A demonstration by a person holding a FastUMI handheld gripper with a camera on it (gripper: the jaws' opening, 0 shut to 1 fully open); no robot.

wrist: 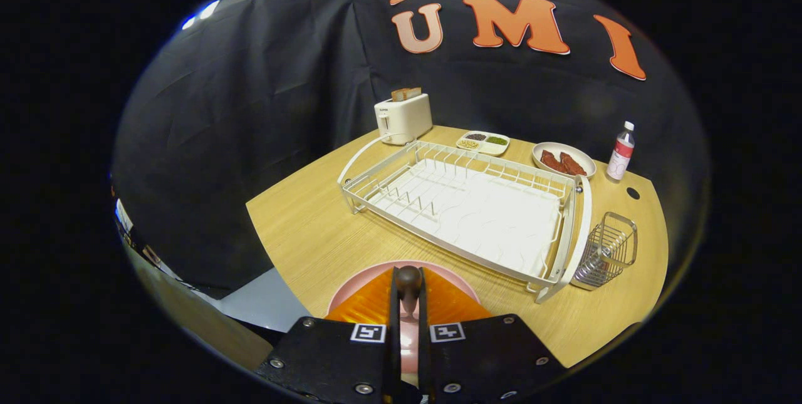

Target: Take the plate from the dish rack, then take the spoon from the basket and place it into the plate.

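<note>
1. On the light wooden tabletop (313,235), walled behind by black cloth, we see a white wire dish rack (463,210) lying across the middle, its slots bare.
2. Beyond the rack stand a cream toaster (404,117) with bread in its slots, a white divided dish (483,142), a shallow bowl of reddish strips (564,161) and a small clear bottle (621,152).
3. Just beside the rack's right end sits a silver wire basket (606,250), near the table's edge; bare wood lies open left of the rack.
4. Our gripper (408,304) is clenched on a dark-handled spoon (408,280), its knob pointing up and its long axis running along the fingers.
5. Beneath the fingers, at the table's near edge, lies a pink round plate (369,282).
</note>
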